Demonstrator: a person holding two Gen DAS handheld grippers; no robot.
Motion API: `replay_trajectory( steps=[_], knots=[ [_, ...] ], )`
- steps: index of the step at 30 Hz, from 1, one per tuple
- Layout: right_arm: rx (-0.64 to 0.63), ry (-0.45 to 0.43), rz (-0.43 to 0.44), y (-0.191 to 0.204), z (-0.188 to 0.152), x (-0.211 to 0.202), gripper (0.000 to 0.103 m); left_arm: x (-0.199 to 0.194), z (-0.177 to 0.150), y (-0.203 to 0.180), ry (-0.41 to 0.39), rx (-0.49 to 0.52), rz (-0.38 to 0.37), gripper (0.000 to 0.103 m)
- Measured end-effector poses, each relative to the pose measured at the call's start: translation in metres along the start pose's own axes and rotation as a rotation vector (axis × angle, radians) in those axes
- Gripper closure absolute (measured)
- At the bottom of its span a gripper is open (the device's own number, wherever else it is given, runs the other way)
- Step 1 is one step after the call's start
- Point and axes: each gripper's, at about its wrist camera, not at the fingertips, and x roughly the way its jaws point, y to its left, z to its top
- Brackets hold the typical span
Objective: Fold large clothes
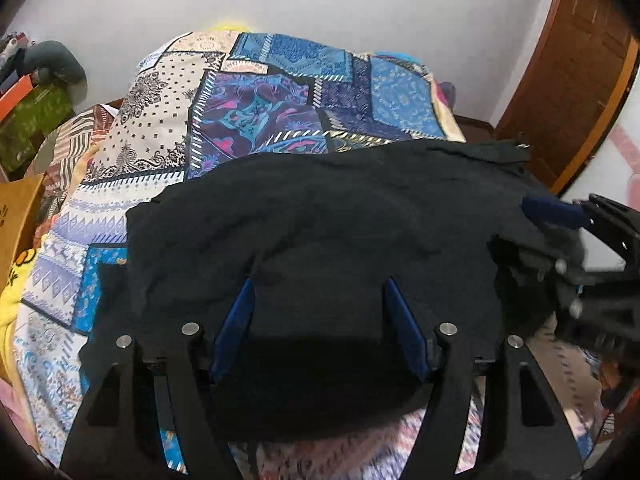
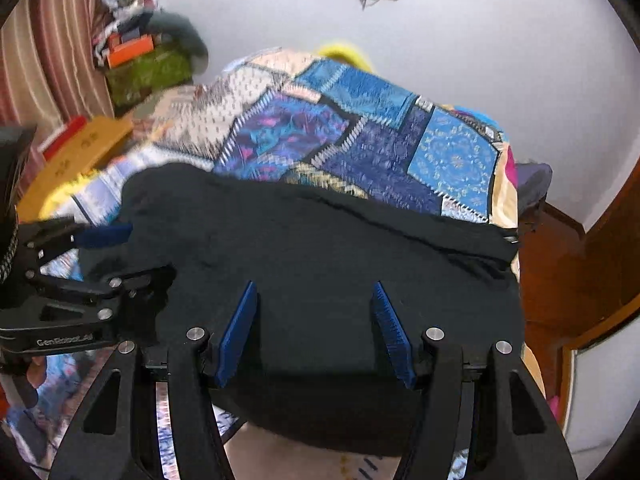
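Note:
A large black garment (image 1: pixel 320 216) lies spread across the near part of a bed with a patchwork cover (image 1: pixel 256 100); it also shows in the right wrist view (image 2: pixel 320 248). My left gripper (image 1: pixel 318 296) is open, its blue pads (image 1: pixel 236 320) wide apart over the garment's near edge. My right gripper (image 2: pixel 316 300) is open too, pads (image 2: pixel 390 332) apart over the same near edge. Each gripper shows in the other's view, the right one (image 1: pixel 560 236) at the garment's right side, the left one (image 2: pixel 116 252) at its left side.
A white wall stands behind the bed. Boxes and clutter (image 1: pixel 32 120) sit at the left, by a striped curtain (image 2: pixel 48 60). A wooden door (image 1: pixel 576 80) is at the right. A cardboard box (image 2: pixel 76 152) lies beside the bed's left side.

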Motion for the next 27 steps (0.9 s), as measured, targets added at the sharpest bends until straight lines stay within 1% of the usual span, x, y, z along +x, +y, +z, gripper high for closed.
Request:
replay_trajectory(
  steps=[2, 3, 6, 8, 10, 14, 21, 24, 27],
  knots=[
    [-0.005, 0.025, -0.003, -0.001, -0.005, 0.014, 0.047, 0.014, 0.002, 0.002, 0.004, -0.006, -0.005, 0.034],
    [0.001, 0.030, 0.005, -0.004, -0.007, 0.019, 0.046, 0.017, 0.003, 0.003, 0.003, -0.007, -0.008, 0.031],
    [0.021, 0.027, 0.026, -0.010, -0.011, 0.024, 0.040, 0.024, 0.004, 0.006, -0.009, -0.012, -0.020, 0.025],
    [0.020, 0.025, 0.025, -0.010, -0.012, 0.024, 0.036, 0.025, 0.003, 0.010, -0.009, -0.032, -0.034, 0.024],
    [0.009, 0.024, 0.024, -0.009, -0.013, 0.024, 0.035, 0.024, 0.000, 0.010, -0.014, -0.037, -0.036, 0.024],
    [0.007, 0.030, 0.020, -0.013, -0.020, 0.016, 0.032, 0.017, -0.011, 0.012, -0.003, -0.049, -0.039, 0.024],
    [0.102, 0.047, 0.038, -0.043, -0.037, -0.005, 0.029, -0.014, -0.035, 0.035, 0.016, -0.140, -0.041, 0.024],
    [0.124, 0.051, -0.002, -0.053, -0.044, -0.016, 0.029, -0.029, -0.047, 0.052, 0.004, -0.183, 0.020, 0.024],
    [0.122, 0.054, -0.046, -0.061, -0.052, -0.023, 0.029, -0.031, -0.058, 0.076, 0.023, -0.242, 0.098, 0.024]
  ],
)
